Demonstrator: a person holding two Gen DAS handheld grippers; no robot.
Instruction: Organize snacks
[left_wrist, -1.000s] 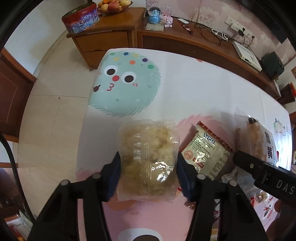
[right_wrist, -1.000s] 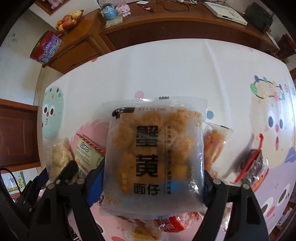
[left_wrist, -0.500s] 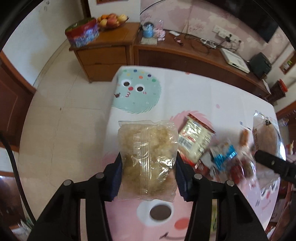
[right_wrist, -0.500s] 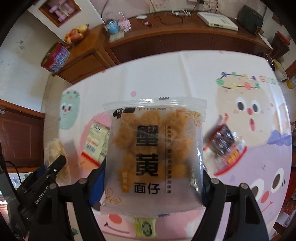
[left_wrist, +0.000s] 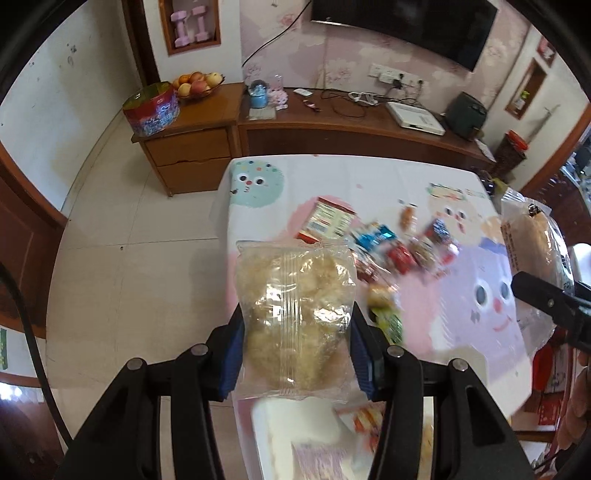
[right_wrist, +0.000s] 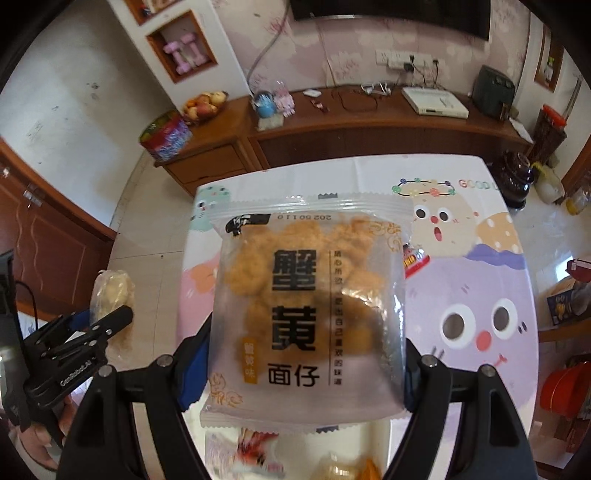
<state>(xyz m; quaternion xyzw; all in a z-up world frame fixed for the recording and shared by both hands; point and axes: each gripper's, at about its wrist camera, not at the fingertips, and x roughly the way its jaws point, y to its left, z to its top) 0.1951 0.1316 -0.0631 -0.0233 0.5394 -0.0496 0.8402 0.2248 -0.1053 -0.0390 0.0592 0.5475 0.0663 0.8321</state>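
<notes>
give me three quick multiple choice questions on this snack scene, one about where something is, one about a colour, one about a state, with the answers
1. Where is the fruit bowl?
A. on the wooden cabinet
B. on the floor
C. on the snack table

2. What colour are the gripper pads?
A. red
B. blue
C. white

3. What is the state of the right gripper?
A. open and empty
B. shut with nothing in it
C. shut on a packet

Answers:
1 A, the fruit bowl sits on the wooden cabinet beside a round tin.
2 B, blue pads flank the clear snack bag in the left gripper.
3 C, the right gripper clamps the orange snack packet.
</notes>
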